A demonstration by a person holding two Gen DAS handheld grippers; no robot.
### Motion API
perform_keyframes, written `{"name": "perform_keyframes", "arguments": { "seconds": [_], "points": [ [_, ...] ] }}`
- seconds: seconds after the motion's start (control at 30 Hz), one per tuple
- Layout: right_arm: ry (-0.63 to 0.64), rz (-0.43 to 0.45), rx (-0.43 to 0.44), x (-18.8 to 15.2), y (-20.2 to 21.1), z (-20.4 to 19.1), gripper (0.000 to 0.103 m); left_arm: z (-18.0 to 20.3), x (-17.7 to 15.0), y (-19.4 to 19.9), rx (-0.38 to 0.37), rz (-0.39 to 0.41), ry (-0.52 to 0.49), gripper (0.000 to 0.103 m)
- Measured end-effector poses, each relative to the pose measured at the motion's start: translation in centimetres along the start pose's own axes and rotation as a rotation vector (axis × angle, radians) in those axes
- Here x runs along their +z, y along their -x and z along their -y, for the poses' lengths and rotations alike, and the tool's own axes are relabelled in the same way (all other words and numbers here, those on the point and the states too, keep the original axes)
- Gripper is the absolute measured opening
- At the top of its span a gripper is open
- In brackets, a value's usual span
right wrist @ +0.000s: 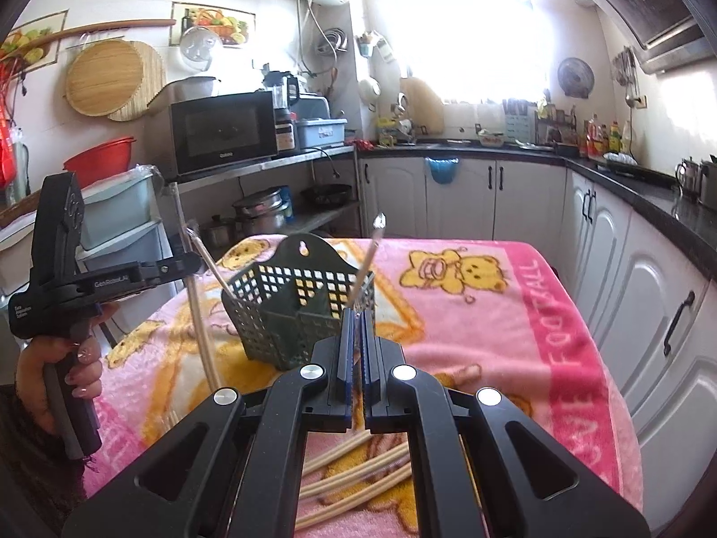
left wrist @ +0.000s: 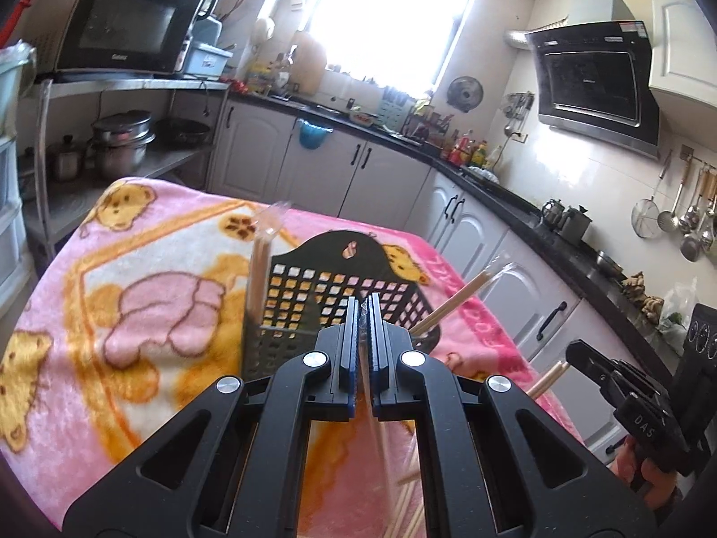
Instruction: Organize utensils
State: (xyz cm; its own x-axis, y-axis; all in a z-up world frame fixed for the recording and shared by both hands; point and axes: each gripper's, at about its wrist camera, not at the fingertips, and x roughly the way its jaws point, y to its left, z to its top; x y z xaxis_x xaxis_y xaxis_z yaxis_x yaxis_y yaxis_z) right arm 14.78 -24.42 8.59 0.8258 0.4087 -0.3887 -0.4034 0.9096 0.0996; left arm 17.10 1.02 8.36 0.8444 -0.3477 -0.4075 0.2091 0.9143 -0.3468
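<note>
A dark green perforated utensil basket (left wrist: pixel 340 300) (right wrist: pixel 300 309) stands on the pink bear blanket (left wrist: pixel 148 305) (right wrist: pixel 493 314). Wrapped chopstick pairs stick up out of it, one at its left (left wrist: pixel 262 264) (right wrist: pixel 210 264) and one at its right (left wrist: pixel 461 296) (right wrist: pixel 369 260). My left gripper (left wrist: pixel 363 309) (right wrist: pixel 195 264) is shut on a wrapped chopstick pair (right wrist: pixel 199 323) that hangs down beside the basket. My right gripper (right wrist: pixel 357 314) is shut on the clear wrapper of another pair just in front of the basket. Several loose wrapped pairs (right wrist: pixel 358 470) lie on the blanket below it.
Kitchen cabinets (right wrist: pixel 627 296) and a dark counter (right wrist: pixel 650 197) run along the right. A metal rack with a microwave (right wrist: pixel 224 134) and pots (right wrist: pixel 260 215) stands behind the table. Plastic drawers (right wrist: pixel 121 233) stand at the left.
</note>
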Motion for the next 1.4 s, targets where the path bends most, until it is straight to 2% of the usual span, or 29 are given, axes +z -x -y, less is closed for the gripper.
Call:
{"name": "perform_keyframes", "arguments": {
  "seconds": [0.73,1.4],
  "points": [
    [0.065,0.079,0.091,3.6,0.6,-3.1,0.003,1.9,4.3,1.9,-0.074,0.1,-0.034,0.002],
    [0.118,0.229,0.105,8.7,2.5,-4.0,0.003,3.5,9.3,3.8,-0.124,0.22,-0.072,0.002]
  ]
}}
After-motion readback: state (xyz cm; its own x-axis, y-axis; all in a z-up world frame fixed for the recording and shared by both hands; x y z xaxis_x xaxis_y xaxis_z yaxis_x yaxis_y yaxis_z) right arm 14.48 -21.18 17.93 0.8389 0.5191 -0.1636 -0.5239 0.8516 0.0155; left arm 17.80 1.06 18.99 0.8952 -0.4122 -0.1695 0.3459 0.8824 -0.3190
